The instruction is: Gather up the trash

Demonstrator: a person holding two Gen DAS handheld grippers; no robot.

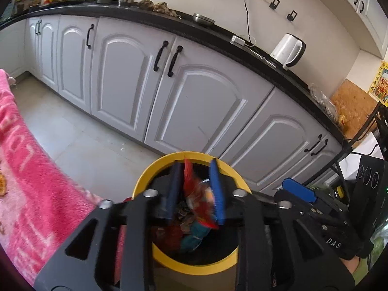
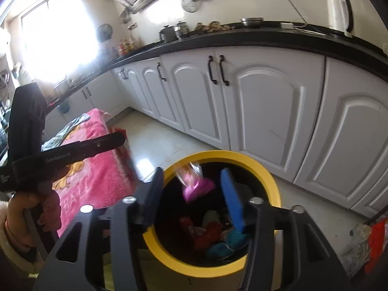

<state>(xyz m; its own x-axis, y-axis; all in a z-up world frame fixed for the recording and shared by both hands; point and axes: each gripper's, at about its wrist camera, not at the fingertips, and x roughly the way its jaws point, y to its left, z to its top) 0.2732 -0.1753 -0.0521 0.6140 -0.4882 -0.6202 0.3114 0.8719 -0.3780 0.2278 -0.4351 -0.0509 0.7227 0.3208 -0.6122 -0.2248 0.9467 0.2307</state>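
Trash collection at a late stage: both grippers sit over the yellow-rimmed bin [image 2: 268,181], which already contains several wrappers below the fingers. The left gripper [image 1: 195,189] has a red snack wrapper [image 1: 197,194] between its fingers; whether they pinch it or have let go cannot be told through the blur. The right gripper [image 2: 194,194] stands with fingers spread, and a pink wrapper [image 2: 194,184] lies loose between them, untouched, apparently dropping in. Beyond the right finger, more litter [image 2: 366,245] remains on the floor.
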